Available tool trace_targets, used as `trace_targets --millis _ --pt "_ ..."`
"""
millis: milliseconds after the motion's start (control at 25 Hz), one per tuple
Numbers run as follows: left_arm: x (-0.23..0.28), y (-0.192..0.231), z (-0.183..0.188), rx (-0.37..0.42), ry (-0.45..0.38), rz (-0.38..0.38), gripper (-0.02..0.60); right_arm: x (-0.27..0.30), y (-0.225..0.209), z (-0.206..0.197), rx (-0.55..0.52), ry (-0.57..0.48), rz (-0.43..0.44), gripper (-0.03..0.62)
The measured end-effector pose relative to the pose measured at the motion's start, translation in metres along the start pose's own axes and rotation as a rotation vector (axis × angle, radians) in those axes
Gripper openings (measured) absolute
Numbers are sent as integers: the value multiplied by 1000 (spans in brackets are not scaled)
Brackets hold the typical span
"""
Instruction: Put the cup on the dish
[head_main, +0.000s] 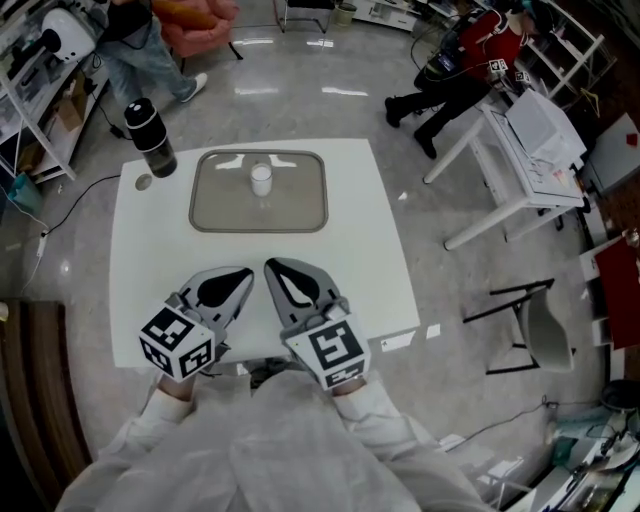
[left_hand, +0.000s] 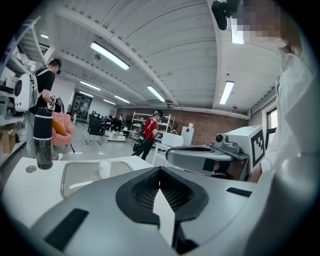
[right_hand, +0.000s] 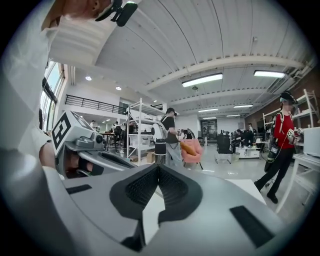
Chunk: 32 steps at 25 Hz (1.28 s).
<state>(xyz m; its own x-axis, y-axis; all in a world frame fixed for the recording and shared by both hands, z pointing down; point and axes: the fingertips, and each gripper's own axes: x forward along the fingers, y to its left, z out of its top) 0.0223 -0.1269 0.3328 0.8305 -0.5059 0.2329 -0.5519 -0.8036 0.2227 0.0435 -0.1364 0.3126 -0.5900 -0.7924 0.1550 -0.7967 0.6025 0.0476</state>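
Standing on the dish (head_main: 228, 205), the cup (head_main: 261, 180) clears every rim.

my grey plastic left gripper (head_main: 245, 273) and right gripper (head_main: 272, 266) carry black mesh pads (left_hand: 142, 190), black-and-white marker cubes (head_main: 177, 343); my sleeves (head_main: 372, 408) are white.

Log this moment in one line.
cup: upright on dish | left claw: shut, empty, over near table | right claw: shut, empty, beside left | bottle: far-left corner
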Motion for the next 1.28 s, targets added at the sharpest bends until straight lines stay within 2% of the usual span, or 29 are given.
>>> trace_targets --millis 280,680,1080,1280 --pt "-3 -2 -8 17 18 45 8 -5 3 -8 3 25 38 14" --pt "1 -12 -12 6 35 28 8 -12 6 -14 1 54 51 13" --pt "7 -21 -14 -2 24 19 8 -26 -1 -23 44 70 32 12" --pt "4 -20 -7 -3 9 33 8 -26 -3 -20 30 79 29 12"
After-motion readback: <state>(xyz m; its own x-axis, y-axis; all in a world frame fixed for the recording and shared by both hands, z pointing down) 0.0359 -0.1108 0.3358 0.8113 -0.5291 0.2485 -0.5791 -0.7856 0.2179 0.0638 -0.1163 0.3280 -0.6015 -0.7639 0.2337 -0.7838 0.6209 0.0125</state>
